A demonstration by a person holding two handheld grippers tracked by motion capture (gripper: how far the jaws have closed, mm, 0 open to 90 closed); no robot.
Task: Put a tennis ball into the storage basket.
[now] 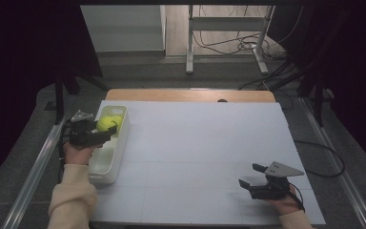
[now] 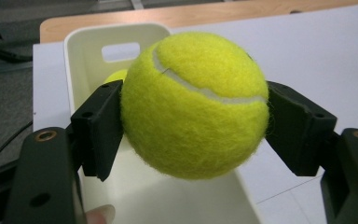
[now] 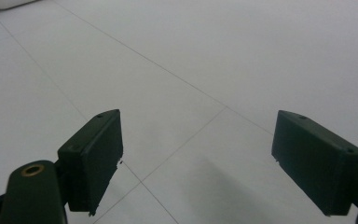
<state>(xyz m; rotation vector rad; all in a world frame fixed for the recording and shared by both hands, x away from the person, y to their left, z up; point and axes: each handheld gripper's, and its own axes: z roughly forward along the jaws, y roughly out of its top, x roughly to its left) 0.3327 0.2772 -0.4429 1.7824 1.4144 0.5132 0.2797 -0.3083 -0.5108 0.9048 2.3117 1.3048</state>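
Gripping a yellow tennis ball point(image 2: 195, 105) between both jaws, left tongs point(image 1: 106, 132) hovering over the white bin point(image 1: 122, 138) at the desk's point(image 1: 195, 143) nine o'clock edge, ball held above the bin's far end. Peeking out from behind the left jaw in the left gripper view, part of a second yellow ball point(image 2: 115, 75) lying inside the bin. Resting low at five o'clock, right tongs point(image 1: 251, 175) standing wide apart and holding nothing over bare white desk surface.
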